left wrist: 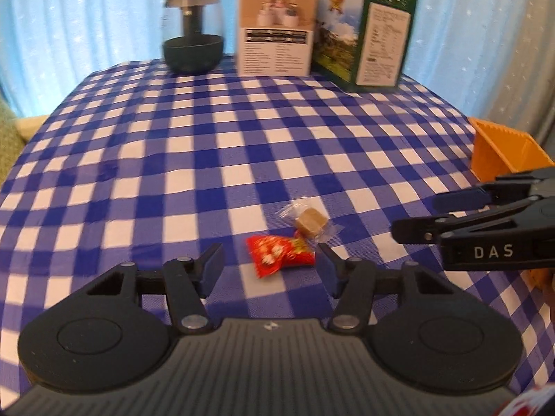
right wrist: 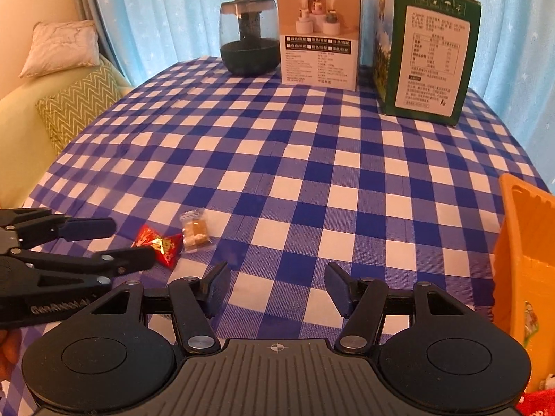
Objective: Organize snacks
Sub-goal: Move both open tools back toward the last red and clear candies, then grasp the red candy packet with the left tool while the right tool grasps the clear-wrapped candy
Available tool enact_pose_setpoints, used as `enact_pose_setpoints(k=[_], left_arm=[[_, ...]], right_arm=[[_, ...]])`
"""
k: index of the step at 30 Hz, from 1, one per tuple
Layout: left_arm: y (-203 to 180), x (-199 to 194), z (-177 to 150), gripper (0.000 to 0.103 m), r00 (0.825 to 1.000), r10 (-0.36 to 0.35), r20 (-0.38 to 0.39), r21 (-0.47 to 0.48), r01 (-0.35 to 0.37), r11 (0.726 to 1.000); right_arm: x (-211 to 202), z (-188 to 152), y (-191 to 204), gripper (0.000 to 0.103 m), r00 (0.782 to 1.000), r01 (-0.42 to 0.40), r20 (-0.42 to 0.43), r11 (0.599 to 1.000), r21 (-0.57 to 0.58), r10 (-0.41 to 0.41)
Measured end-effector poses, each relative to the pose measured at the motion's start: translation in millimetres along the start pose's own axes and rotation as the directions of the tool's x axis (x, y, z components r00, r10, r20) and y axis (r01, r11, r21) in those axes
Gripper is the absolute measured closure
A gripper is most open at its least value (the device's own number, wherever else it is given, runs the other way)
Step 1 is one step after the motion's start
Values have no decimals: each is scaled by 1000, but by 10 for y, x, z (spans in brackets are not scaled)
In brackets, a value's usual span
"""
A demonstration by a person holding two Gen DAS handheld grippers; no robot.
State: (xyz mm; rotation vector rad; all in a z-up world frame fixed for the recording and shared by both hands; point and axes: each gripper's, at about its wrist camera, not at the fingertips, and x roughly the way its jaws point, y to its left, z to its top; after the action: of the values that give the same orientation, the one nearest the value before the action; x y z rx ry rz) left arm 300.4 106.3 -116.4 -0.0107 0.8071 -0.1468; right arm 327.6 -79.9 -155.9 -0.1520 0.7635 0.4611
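A red wrapped snack (left wrist: 280, 253) lies on the checked tablecloth, with a brown candy in clear wrap (left wrist: 309, 222) just behind it. My left gripper (left wrist: 270, 266) is open, its jaws on either side of the red snack and just short of it. In the right wrist view the red snack (right wrist: 159, 247) and the brown candy (right wrist: 196, 234) lie at the left, with the left gripper (right wrist: 131, 244) beside them. My right gripper (right wrist: 275, 287) is open and empty over bare cloth. It also shows in the left wrist view (left wrist: 412, 216). An orange basket (right wrist: 520, 263) stands at the right.
A dark glass jar (right wrist: 249, 36), a white box (right wrist: 319, 36) and a green box (right wrist: 430, 46) stand along the table's far edge. A sofa with cushions (right wrist: 69, 104) is to the left. The orange basket (left wrist: 503, 150) holds some packets.
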Motion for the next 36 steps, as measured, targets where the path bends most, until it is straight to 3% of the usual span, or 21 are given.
enact_pose_setpoints(k=[4, 8, 13, 16, 26, 30, 32, 34, 36], left_arm=[[-64, 117, 13, 49, 1000, -2, -15, 68, 3, 998], [-57, 192, 9, 51, 1000, -19, -23, 74, 20, 997], [-65, 203, 8, 82, 999, -15, -32, 76, 17, 997], [-35, 192, 10, 91, 999, -7, -32, 56, 9, 998], [83, 175, 20, 89, 1000, 5, -30, 1, -5, 1000], [109, 180, 25, 70, 1000, 13, -21, -25, -14, 1000], [145, 178, 25, 67, 1000, 22, -15, -49, -23, 999], [193, 179, 23, 55, 999, 31, -9, -92, -32, 995], [253, 179, 19, 53, 999, 39, -1, -141, -38, 989]], right_arm=[[48, 32, 21, 42, 1000, 1, 0, 1000, -2, -1], [91, 70, 35, 42, 1000, 2, 4, 1000, 8, -2], [116, 94, 61, 42, 1000, 2, 13, 1000, 8, -2], [126, 101, 84, 42, 1000, -1, 19, 1000, 4, 1], [160, 106, 96, 42, 1000, -13, 16, 1000, -7, 13], [175, 109, 97, 42, 1000, -15, 16, 1000, -10, 16], [191, 118, 104, 42, 1000, -17, 17, 1000, -13, 17], [199, 126, 114, 42, 1000, -20, 22, 1000, -17, 20], [207, 133, 126, 42, 999, -20, 26, 1000, -21, 21]])
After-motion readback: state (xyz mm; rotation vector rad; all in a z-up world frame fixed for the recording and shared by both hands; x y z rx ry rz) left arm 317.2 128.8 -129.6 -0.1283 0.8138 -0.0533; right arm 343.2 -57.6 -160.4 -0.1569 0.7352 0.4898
